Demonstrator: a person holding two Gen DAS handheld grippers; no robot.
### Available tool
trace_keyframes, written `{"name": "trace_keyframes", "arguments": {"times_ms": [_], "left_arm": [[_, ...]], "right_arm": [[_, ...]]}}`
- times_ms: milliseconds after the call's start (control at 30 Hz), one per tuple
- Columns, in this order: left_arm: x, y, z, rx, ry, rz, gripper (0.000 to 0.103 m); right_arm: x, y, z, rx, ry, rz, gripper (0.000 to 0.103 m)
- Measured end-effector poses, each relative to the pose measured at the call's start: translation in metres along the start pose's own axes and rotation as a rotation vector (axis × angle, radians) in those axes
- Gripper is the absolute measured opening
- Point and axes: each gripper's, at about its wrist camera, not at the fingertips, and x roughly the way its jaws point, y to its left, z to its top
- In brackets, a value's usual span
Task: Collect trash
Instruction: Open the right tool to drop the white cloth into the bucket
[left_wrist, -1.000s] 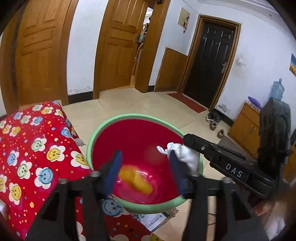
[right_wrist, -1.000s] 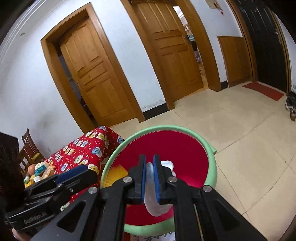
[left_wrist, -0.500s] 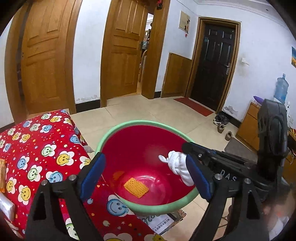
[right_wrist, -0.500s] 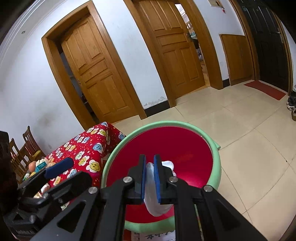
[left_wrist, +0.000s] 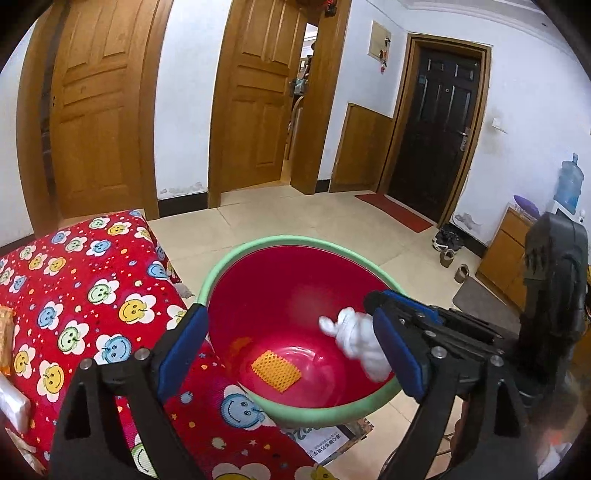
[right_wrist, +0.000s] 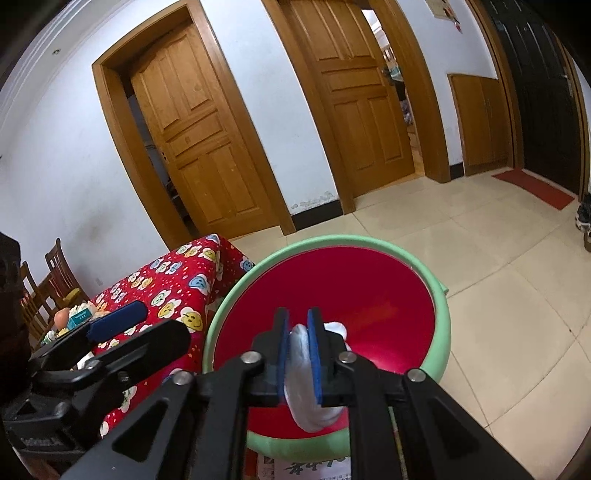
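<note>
Beside a red smiley tablecloth (left_wrist: 92, 295), left gripper (left_wrist: 295, 343) gapes wide, right gripper (right_wrist: 297, 328) clamps white tissue (right_wrist: 306, 391) over basin (right_wrist: 439, 332)

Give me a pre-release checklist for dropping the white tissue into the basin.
1. Right gripper shut on the tissue: ok.
2. Tissue above the basin interior, inside the rim: ok.
3. Left gripper open and holding nothing: ok.
4. Left gripper out of the drop path: cannot tell; its right finger sits close beside the tissue.
5. Orange wrapper lying in the basin bottom: ok.
</note>
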Motion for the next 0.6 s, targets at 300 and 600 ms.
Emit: {"name": "trace_keyframes", "arguments": {"times_ms": [300,600], "left_arm": [[-0.003,0.003,-0.001,-0.017,-0.012,0.003,0.09],[-0.013,0.0,-0.003,-0.004,-0.06,0.019,0.09]], "right_arm": [[-0.003,-0.008,0.001,0.049,-0.024,0.007,0.054],[-0.008,-0.01,0.001,0.058,-0.044,-0.039,0.083]]}}
